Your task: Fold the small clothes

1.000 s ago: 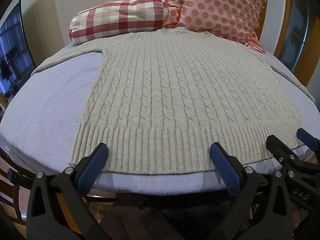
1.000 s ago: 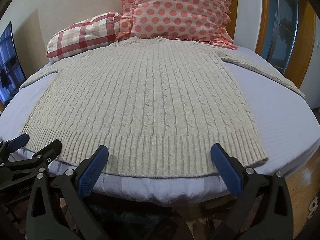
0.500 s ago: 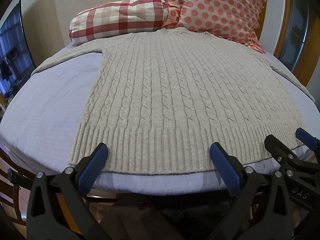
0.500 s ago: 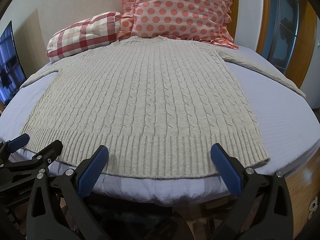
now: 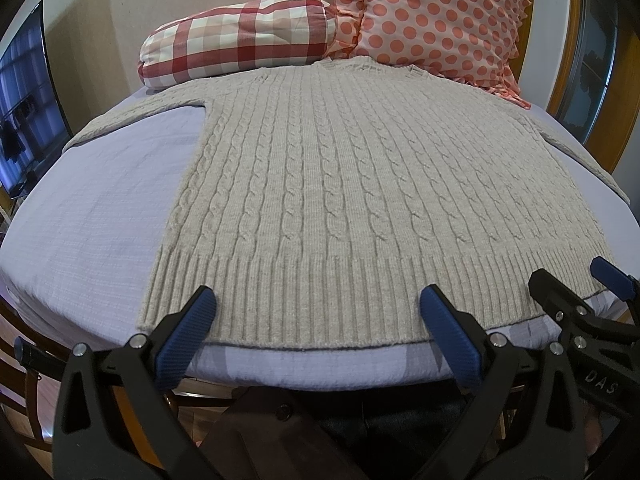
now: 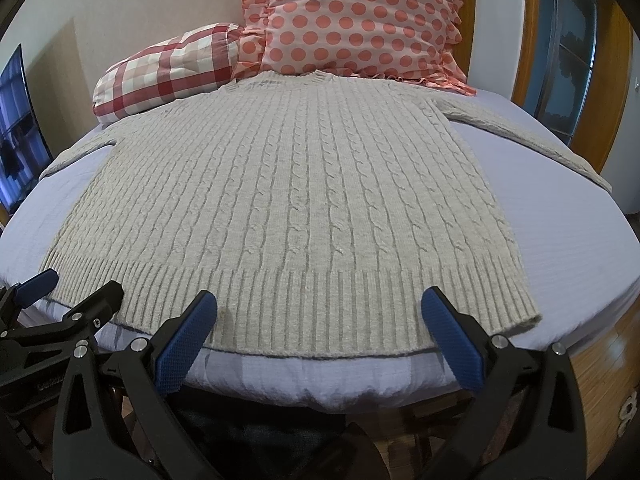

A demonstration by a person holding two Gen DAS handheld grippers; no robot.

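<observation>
A beige cable-knit sweater [image 5: 360,184] [image 6: 288,200] lies flat on a lilac bed sheet [image 5: 100,216] [image 6: 568,208], both sleeves spread out sideways and its ribbed hem at the near edge. My left gripper [image 5: 316,320] hovers open just before the left half of the hem, nothing between its blue pads. My right gripper [image 6: 318,320] stands open in front of the right half of the hem, also holding nothing. Each gripper shows in the other's view: the right gripper [image 5: 576,292] at the far right, the left gripper [image 6: 68,292] at the far left.
A red-checked pillow [image 5: 240,40] [image 6: 168,72] and a pink polka-dot pillow [image 5: 436,16] [image 6: 360,16] lean at the head of the bed, by the sweater's collar. A dark screen [image 5: 28,112] stands at the left. A wooden frame [image 6: 536,32] and glass are at the right.
Both grippers have crept slightly forward toward the hem. The sweater has not moved and both stay open.
</observation>
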